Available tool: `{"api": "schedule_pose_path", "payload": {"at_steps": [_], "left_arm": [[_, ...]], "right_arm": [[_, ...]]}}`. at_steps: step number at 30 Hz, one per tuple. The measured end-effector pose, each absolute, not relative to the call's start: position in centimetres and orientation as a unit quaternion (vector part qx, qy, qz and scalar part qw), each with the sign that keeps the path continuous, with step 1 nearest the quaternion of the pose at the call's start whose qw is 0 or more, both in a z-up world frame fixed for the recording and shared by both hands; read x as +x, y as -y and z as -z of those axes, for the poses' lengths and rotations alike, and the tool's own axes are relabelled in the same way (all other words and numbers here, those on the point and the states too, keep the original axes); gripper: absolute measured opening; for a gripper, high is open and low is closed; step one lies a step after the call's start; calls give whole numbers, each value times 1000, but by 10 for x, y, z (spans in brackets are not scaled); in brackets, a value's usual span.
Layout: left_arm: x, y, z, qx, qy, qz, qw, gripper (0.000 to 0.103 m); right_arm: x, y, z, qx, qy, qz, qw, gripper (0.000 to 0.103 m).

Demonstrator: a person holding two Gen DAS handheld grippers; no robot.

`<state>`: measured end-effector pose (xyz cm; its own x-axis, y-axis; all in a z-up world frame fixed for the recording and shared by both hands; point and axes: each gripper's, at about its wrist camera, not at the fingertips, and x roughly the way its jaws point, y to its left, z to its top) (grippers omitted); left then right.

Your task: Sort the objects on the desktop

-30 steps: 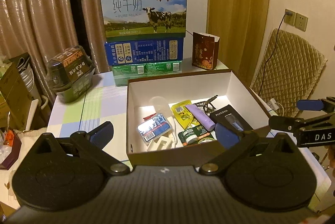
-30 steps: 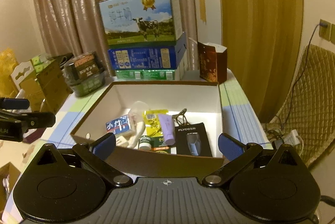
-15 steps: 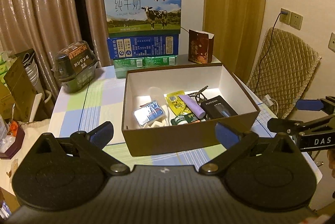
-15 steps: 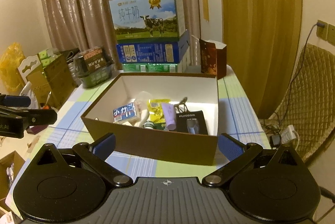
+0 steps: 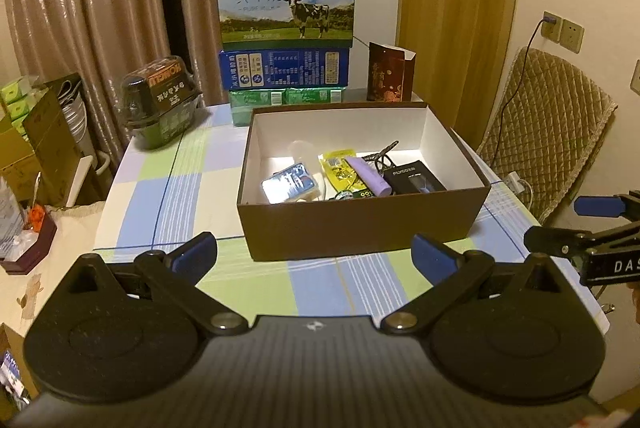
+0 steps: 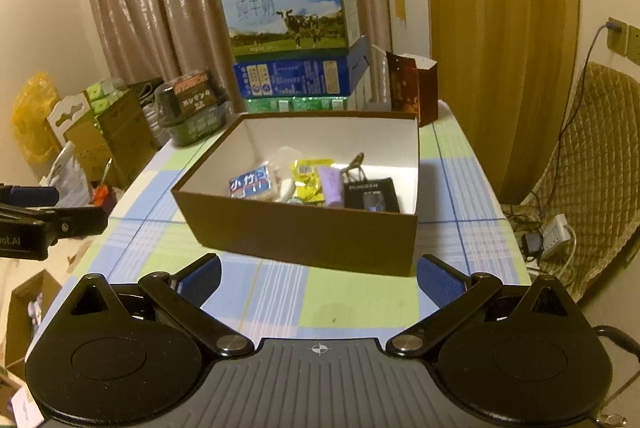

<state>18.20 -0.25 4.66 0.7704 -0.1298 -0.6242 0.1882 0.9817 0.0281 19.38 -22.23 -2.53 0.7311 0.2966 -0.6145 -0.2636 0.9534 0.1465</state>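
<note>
At twelve o'clock, your box sits farther off than before; both jaws stay spread, empty.

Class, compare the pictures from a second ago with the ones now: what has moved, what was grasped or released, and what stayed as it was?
Both claws, left claw and right claw, drew back from the brown box, which now looks smaller and farther off in both views. Nothing was grasped or released: both stay open and empty. The box's contents and the milk carton stack kept their places.

left tool | pulled back from box | right tool | likewise, box now farther
</note>
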Motion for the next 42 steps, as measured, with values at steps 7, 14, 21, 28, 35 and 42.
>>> {"api": "schedule_pose_path", "payload": {"at_steps": [7,14,21,28,35,42], "left_arm": [[163,4,-45,45,-325,68,942,102],[148,6,-37,43,-335,61,939,102],[133,12,-23,42,-354,62,932,102],[122,14,-12,40,-367,60,927,102],[117,14,-6,42,-376,56,924,102],[111,14,1,45,-383,50,921,102]], "right_arm": [[180,226,30,13,-345,-162,924,101],[167,231,39,7,-359,-165,918,101],[157,232,50,-1,-373,-168,912,101],[144,228,56,-10,-382,-178,907,101],[136,224,63,-12,-391,-176,904,101],[127,221,72,-13,-403,-178,898,101]]}}
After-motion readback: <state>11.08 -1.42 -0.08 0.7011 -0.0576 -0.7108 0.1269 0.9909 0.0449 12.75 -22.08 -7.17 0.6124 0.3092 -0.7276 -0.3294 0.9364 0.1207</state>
